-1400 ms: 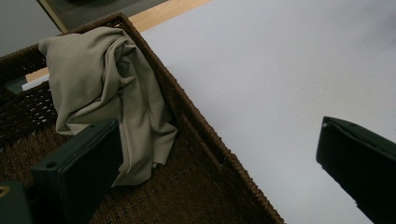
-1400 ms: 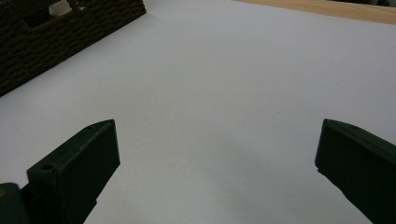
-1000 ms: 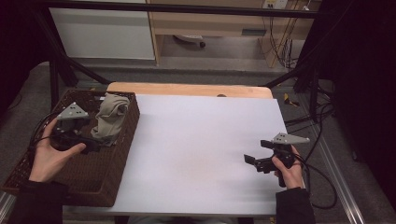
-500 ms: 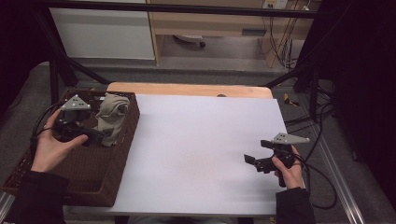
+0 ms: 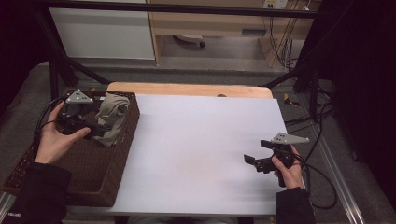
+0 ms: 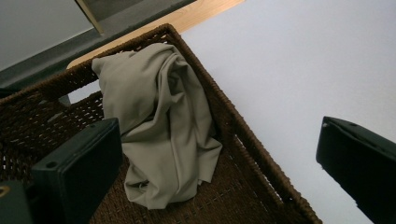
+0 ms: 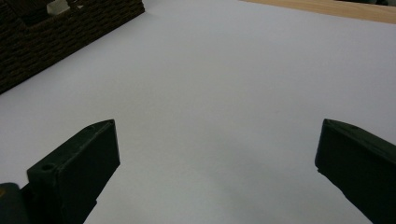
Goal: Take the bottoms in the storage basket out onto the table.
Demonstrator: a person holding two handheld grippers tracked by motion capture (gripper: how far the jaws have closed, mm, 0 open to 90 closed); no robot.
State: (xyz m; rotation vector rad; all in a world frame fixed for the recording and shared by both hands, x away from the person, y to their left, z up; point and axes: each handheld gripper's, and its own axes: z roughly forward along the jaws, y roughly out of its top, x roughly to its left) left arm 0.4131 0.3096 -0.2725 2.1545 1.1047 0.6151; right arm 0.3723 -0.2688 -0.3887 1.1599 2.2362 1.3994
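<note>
You're holding the left gripper (image 6: pixel 219 163) spread over the crumpled beige cloth (image 6: pixel 159 121); one jaw is straddling the brown wicker basket's wall (image 6: pixel 243 135) and risks snagging.

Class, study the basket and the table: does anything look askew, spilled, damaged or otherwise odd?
Only one thing stands out: the beige cloth lies crumpled in the wicker basket, bunched against its right wall and far corner rather than folded flat. The open left gripper is beside it. Nothing looks spilled or broken; the white table shows no mess.
</note>
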